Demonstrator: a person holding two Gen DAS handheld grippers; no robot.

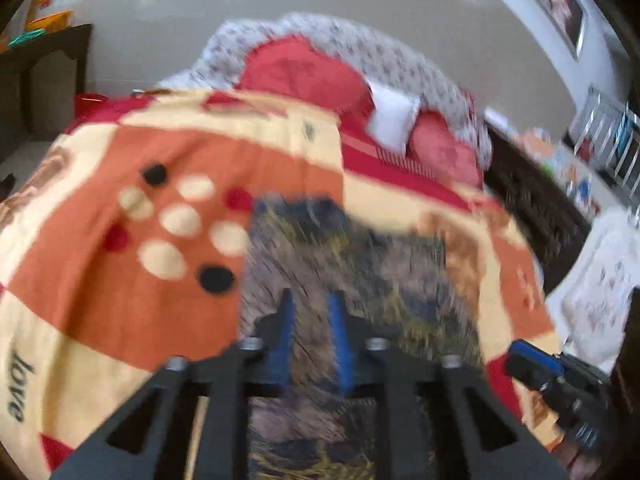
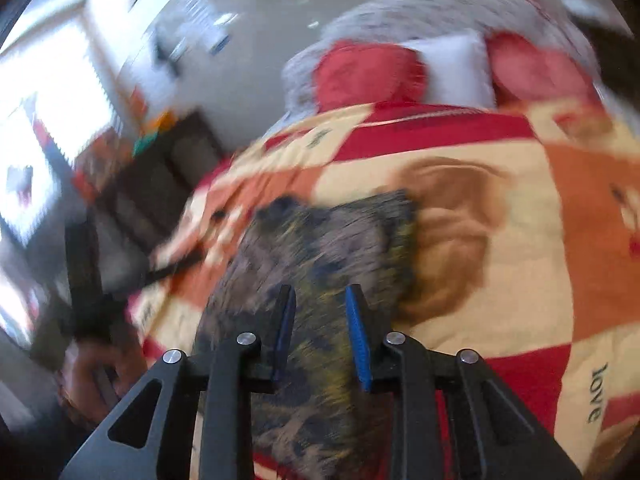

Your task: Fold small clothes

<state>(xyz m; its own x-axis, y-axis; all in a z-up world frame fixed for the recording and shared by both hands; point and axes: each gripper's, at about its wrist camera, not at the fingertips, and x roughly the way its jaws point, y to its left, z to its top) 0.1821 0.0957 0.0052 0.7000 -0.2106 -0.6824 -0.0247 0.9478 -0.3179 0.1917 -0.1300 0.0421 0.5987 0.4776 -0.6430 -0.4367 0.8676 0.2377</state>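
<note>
A small garment [image 1: 340, 264], brown and grey with yellow streaks, lies on an orange, cream and red blanket [image 1: 120, 280]. In the left wrist view my left gripper [image 1: 311, 304] stands low over it, its blue pads close together with the cloth running between them. The right wrist view is blurred. There the same garment [image 2: 320, 240] passes up between the pads of my right gripper [image 2: 320, 300], which are closed on a thicker bunch of it. The right gripper [image 1: 534, 362] also shows at the lower right of the left wrist view.
The blanket [image 2: 500, 280] covers a bed with red pillows [image 1: 304, 72] and a white pillow [image 1: 394, 118] at its head. Dark wooden furniture [image 1: 532, 208] stands beside the bed. A hand [image 2: 92, 368] shows at the lower left of the right wrist view.
</note>
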